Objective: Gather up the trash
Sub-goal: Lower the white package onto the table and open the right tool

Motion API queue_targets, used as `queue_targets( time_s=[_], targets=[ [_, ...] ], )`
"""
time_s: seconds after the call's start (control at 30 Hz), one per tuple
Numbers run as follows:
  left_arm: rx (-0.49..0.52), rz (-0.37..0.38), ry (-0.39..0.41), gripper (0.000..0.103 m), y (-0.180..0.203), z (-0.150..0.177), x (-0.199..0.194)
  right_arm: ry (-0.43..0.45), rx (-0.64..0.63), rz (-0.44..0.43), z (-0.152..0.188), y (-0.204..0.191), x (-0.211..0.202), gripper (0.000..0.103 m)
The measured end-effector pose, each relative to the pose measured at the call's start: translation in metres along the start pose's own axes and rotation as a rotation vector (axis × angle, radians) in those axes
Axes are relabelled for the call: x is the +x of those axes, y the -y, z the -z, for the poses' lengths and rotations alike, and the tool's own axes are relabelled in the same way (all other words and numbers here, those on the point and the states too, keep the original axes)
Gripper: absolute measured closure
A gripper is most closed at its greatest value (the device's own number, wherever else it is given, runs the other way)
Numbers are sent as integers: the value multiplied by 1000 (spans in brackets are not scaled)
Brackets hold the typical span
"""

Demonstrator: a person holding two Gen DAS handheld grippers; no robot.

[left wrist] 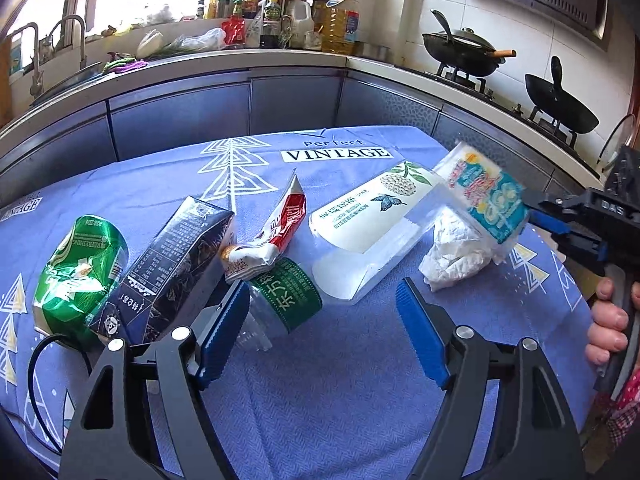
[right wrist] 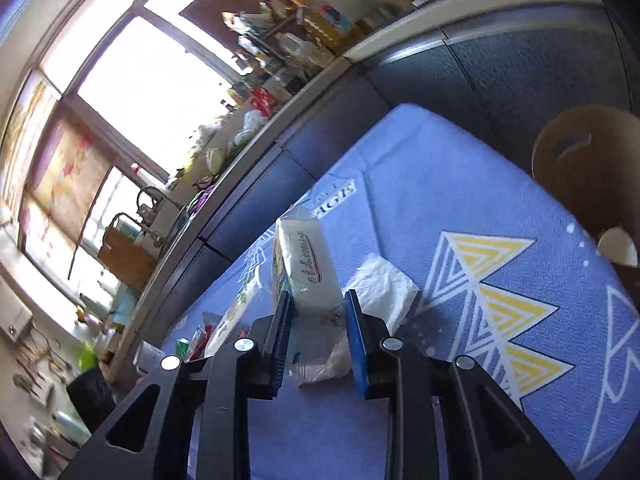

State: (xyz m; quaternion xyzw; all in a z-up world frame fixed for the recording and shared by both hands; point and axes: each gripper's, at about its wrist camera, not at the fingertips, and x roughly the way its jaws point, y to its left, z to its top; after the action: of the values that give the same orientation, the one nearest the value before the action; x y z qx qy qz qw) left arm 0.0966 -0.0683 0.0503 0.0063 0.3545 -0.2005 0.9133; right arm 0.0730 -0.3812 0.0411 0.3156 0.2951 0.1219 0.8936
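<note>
Meanwhile the left tongs (left wrist: pixel 322 312) stand released over the blue patterned tabletop (left wrist: pixel 340 380), nothing between their blue ribbed pads. Touching the outer face of the left-hand pad lies a crushed clear plastic bottle with a green label (left wrist: pixel 286 298). Beyond that pad, further left, rest a dark carton (left wrist: pixel 176 268) on its side and a dented green can (left wrist: pixel 78 268) beside it. Just ahead of the tongs' gap sits a crumpled red-and-white wrapper (left wrist: pixel 272 236), and beyond the right-hand pad a clear plastic tray with a white butterfly-printed label (left wrist: pixel 372 216). Further right lies a crumpled white tissue (left wrist: pixel 456 252).

The right tongs (right wrist: pixel 318 316) are clenched on a soft tissue pack (right wrist: pixel 306 268), their pads pressing its near end from either side; the pack juts out ahead of them, its loose plastic end hanging back between the arms. From the left wrist view the same tongs (left wrist: pixel 528 212) come in from the right edge, holding the pack (left wrist: pixel 488 196) with its teal-and-white print lifted clear of the tabletop, above the crumpled tissue. A hand (left wrist: pixel 610 328) grips their handle at the right border. Beneath the right tongs, on the tabletop (right wrist: pixel 500 184), the white tissue (right wrist: pixel 382 288) shows just past the right-hand pad.
</note>
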Motion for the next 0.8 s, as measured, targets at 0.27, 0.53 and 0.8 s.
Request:
queue_targets(
  time_s=[0.27,0.53,0.8],
  targets=[
    [29,-8,0,28,6,-4,7,63,-462,271,70,-46,-65,76],
    [64,41,-33,74,26,5,6,-48,-466,218,124,-36,-64,46],
    [79,47,-1,47,34,12,-23,-42,-428,193,126,-35,-62,40]
  ],
)
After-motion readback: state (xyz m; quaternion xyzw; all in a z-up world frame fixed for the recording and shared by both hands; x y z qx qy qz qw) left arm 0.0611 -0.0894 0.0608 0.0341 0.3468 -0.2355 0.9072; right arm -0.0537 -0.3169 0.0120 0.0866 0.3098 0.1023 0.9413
